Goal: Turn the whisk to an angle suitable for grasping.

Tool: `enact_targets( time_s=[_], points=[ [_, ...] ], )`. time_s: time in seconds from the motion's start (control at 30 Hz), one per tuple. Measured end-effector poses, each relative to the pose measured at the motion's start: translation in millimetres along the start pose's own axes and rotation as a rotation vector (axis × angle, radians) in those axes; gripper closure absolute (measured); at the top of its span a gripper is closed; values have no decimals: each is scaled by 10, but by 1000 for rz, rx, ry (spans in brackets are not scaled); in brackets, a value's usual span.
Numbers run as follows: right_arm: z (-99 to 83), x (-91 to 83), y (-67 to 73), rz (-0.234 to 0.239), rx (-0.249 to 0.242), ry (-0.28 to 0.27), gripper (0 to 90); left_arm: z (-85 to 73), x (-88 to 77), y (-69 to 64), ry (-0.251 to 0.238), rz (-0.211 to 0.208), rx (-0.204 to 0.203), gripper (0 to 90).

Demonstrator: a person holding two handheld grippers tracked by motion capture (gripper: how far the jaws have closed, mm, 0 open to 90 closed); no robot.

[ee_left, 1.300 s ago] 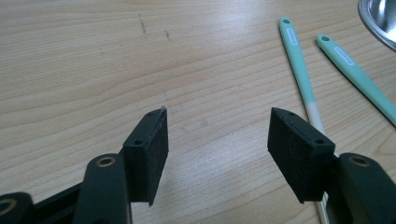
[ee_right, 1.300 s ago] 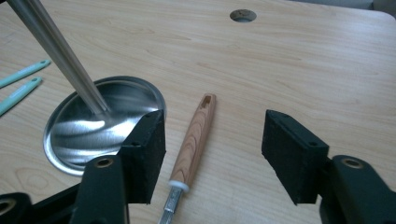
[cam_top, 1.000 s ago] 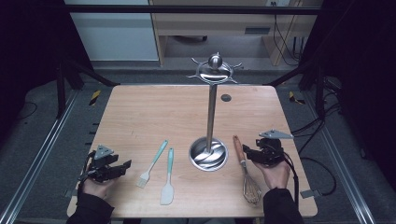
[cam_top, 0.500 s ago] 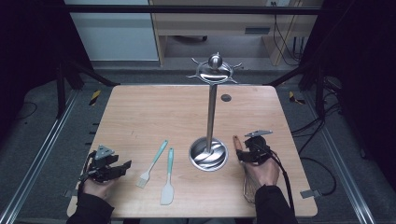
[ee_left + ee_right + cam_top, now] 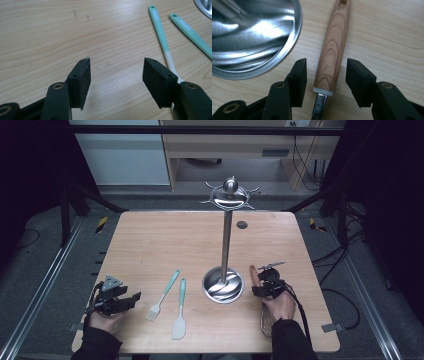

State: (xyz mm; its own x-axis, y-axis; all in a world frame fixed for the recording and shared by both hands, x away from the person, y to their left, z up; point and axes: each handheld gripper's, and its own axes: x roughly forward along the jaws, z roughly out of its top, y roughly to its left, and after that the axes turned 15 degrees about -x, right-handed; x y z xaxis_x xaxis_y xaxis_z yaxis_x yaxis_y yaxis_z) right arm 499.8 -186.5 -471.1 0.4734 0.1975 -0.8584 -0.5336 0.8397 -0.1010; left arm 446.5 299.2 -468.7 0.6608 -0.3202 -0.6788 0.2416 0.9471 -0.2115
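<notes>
Two jaws of my right tool (image 5: 325, 75) straddle the whisk handle (image 5: 334, 47) | closing, not gripping yet | handle's long axis runs straight ahead | left tool (image 5: 116, 72) released, far

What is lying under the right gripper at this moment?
Under the right gripper lies the whisk's wooden handle, flat on the table, between the open fingers, which have just been closing. The person's hand covers most of the wire end.

Left gripper (image 5: 131, 298) sits low at the near left with its fingers (image 5: 81, 75) spread wide, while the right gripper (image 5: 256, 291) points down, its fingers (image 5: 298, 77) just been closing but with gaps left either side.
</notes>
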Motion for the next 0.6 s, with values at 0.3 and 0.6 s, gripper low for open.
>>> enact_targets(
  time_s=[0.3,0.6],
  points=[
    [-1,63,0,9,6,59,633,1,-1,2,3,-2,-2,393],
    [-33,14,-91,7,-13,107,687,2,-5,5,2,-5,-5,395]
  ],
)
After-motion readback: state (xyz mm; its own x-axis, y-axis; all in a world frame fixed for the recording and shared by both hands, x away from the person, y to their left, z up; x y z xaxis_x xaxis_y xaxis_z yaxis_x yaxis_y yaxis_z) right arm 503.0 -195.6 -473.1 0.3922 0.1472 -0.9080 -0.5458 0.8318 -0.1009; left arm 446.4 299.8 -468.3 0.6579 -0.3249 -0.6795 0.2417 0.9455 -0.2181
